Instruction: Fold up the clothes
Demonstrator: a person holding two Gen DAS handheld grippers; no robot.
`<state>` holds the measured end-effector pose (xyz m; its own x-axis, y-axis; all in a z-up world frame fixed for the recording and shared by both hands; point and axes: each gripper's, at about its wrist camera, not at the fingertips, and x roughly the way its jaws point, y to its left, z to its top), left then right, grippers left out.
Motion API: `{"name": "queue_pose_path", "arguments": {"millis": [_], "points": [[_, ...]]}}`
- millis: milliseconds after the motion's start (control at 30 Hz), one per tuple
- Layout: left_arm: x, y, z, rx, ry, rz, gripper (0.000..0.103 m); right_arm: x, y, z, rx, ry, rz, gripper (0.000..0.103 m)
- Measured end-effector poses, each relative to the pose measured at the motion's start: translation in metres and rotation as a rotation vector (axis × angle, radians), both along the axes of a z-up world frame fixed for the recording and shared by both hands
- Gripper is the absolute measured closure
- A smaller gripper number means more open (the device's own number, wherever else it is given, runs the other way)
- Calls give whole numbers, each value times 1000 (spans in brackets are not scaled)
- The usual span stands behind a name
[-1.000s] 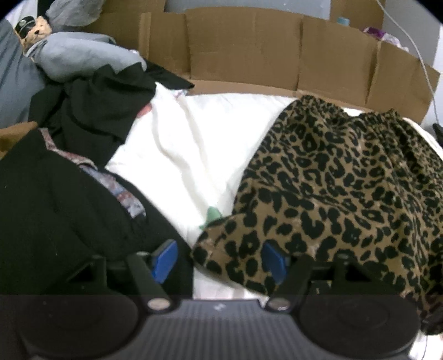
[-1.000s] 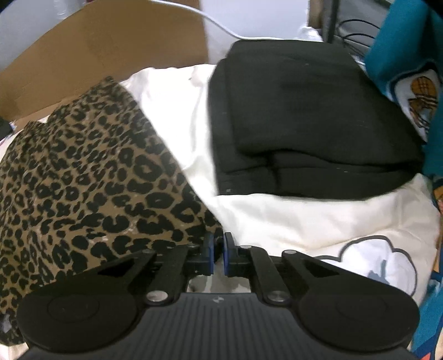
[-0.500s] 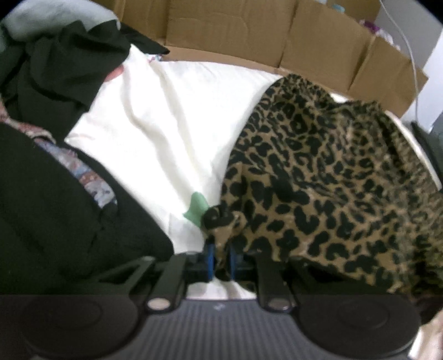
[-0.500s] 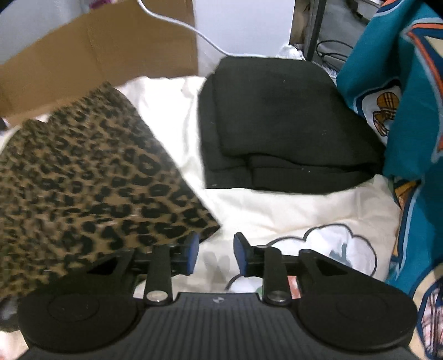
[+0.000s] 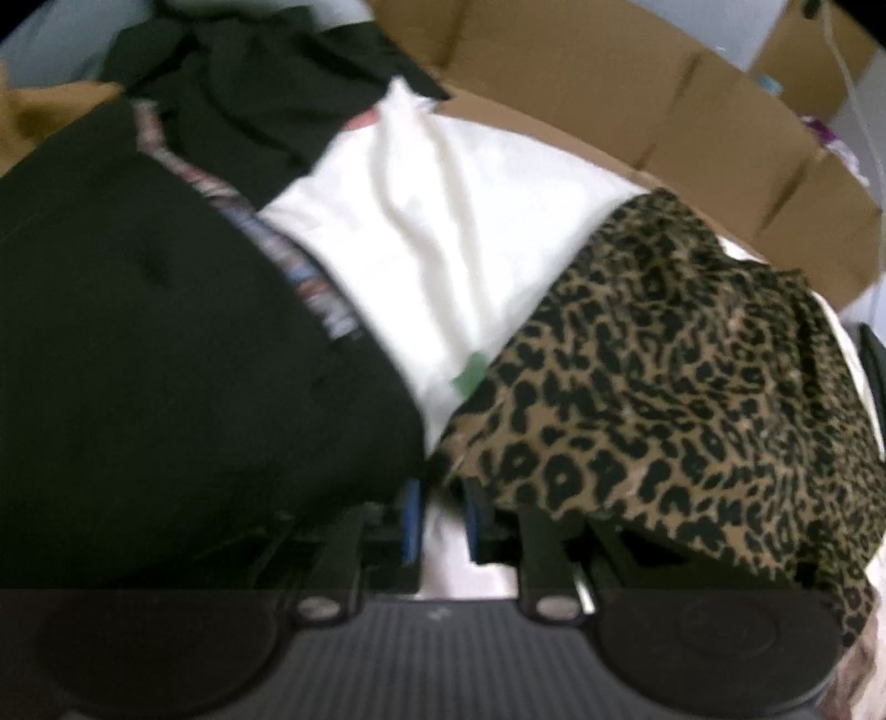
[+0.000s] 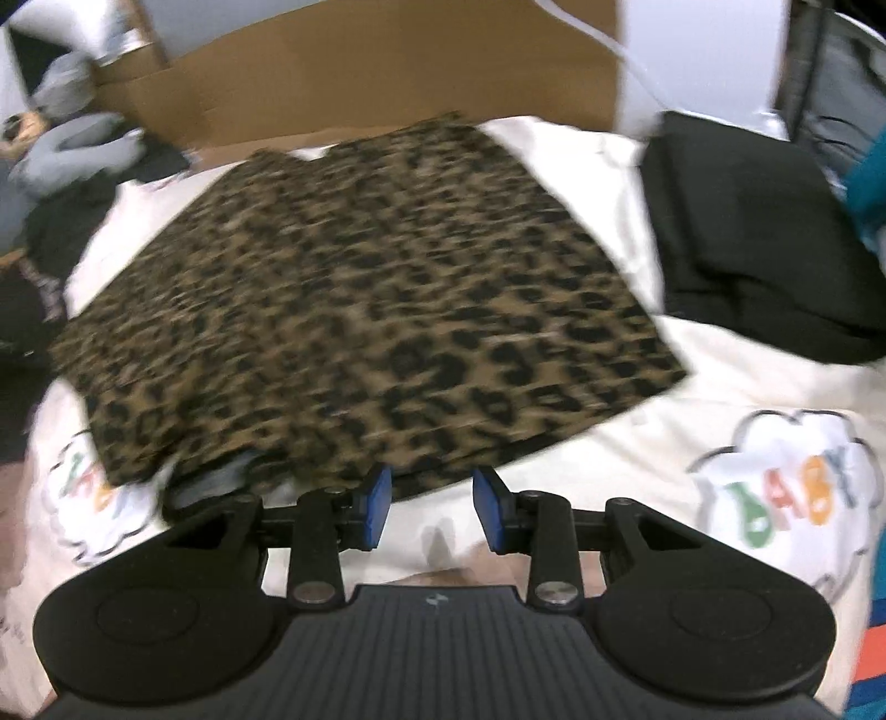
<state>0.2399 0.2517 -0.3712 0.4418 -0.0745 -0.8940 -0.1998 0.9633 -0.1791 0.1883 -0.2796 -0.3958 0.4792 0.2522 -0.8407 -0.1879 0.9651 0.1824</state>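
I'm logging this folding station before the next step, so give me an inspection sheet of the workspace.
Surface: cream blanket with a "BABY" cloud print, lightly rumpled.
Job's things: leopard-print garment spread flat on the blanket; its near left corner drapes over the left gripper's finger.
Clutter: folded black garment at right; unfolded dark clothes heaped at left; teal fabric at far right.
Grippers: left gripper slightly open, nothing seen between its pads; right gripper open, empty, just short of the hem.
Cables: white cable across the back.
Surroundings: cardboard wall behind.
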Motion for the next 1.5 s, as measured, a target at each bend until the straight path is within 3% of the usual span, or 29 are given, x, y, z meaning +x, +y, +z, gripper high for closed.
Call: {"name": "queue_pose_path", "arguments": {"millis": [67, 200, 300, 533, 733, 867, 967, 1100, 1133, 1167, 1200, 1233, 1300, 1500], "points": [[-11, -10, 7, -7, -3, -1, 80, -5, 13, 1, 21, 1, 30, 58], [-33, -30, 22, -22, -9, -4, 59, -16, 39, 1, 64, 3, 110, 56], [-44, -67, 35, -38, -30, -116, 47, -25, 58, -3, 85, 14, 177, 54], [-64, -160, 37, -99, -54, -435, 40, -30, 82, -25, 110, 58, 244, 54], [-75, -218, 21, -101, -79, -604, 37, -28, 89, -36, 120, 39, 266, 54], [-70, -232, 1, -108, -78, -603, 42, -18, 85, -48, 109, 58, 240, 54], [-64, -238, -10, -126, -83, -581, 52, -8, 80, -56, 125, 73, 214, 54], [-60, -242, -16, -155, -81, -557, 88, 6, 82, -61, 175, 71, 210, 54], [-59, -243, -17, -163, -79, -551, 92, 8, 84, -62, 184, 67, 219, 55], [-60, -241, -17, -177, -79, -544, 94, 11, 85, -63, 185, 68, 225, 65], [-62, -240, -16, -194, -80, -537, 97, 13, 86, -65, 183, 72, 227, 88], [-63, -238, -15, -216, -81, -530, 98, 14, 85, -66, 180, 76, 227, 97], [-67, -233, -12, -245, -79, -514, 98, 14, 79, -63, 186, 68, 213, 103], [-72, -222, -11, -326, -63, -466, 99, 0, 64, -47, 179, 44, 201, 103]]}}
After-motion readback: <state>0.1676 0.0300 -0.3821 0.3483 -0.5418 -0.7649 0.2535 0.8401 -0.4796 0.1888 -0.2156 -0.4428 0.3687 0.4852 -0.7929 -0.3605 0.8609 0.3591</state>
